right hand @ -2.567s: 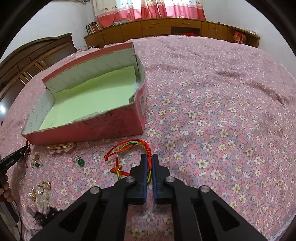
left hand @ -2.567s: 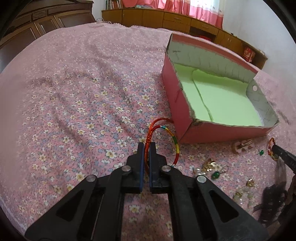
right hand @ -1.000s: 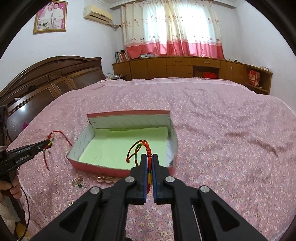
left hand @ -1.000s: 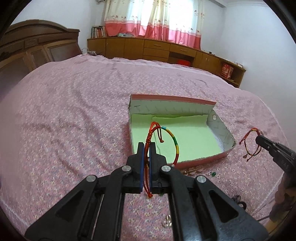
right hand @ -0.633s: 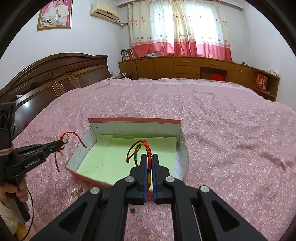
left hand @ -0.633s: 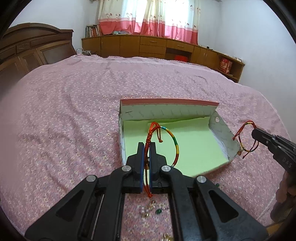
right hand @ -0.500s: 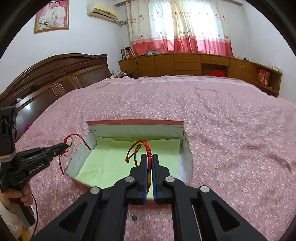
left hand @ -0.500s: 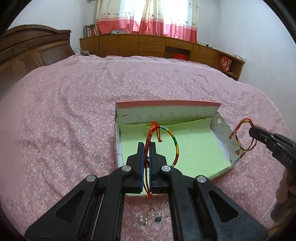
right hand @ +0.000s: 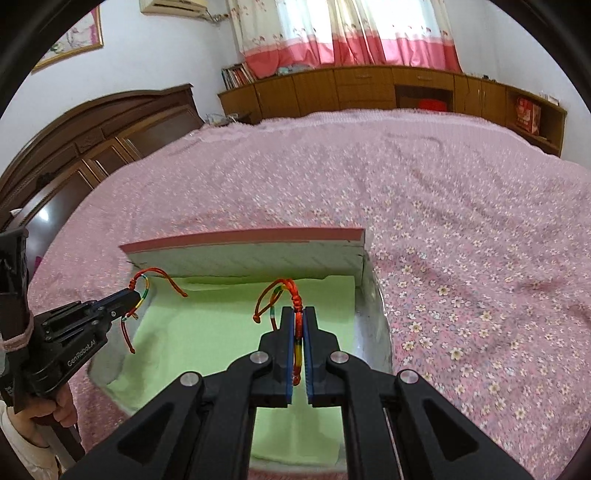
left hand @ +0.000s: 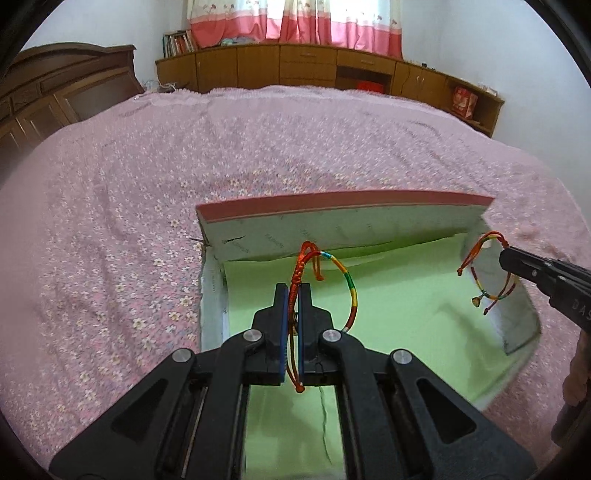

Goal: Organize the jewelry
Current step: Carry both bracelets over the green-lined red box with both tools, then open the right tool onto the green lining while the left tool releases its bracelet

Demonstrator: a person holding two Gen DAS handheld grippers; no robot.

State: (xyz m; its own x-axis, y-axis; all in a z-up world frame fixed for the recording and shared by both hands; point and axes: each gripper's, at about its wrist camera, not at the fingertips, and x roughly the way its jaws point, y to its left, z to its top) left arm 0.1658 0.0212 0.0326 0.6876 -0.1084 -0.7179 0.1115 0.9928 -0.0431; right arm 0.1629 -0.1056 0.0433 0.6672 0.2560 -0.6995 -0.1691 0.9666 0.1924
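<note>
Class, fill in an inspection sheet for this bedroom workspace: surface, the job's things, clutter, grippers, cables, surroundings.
Surface: bed with pink floral bedspread.
Job's things: pink box with green lining; two braided cord bracelets.
Clutter: nothing seen.
Grippers: left gripper shut on left bracelet; right gripper shut on right bracelet; both hang over the box.
Cables: nothing seen.
Surroundings: wooden cabinets, curtains, headboard.

Open-topped pink cardboard box w/ green lining (left hand: pixel 343 206) sits on the pink floral bedspread (left hand: pixel 110 192); access from above is clear. Its tall rear wall blocks the far side, low side walls flank it. Bedspread around the box lies bare, room to pass.
</note>
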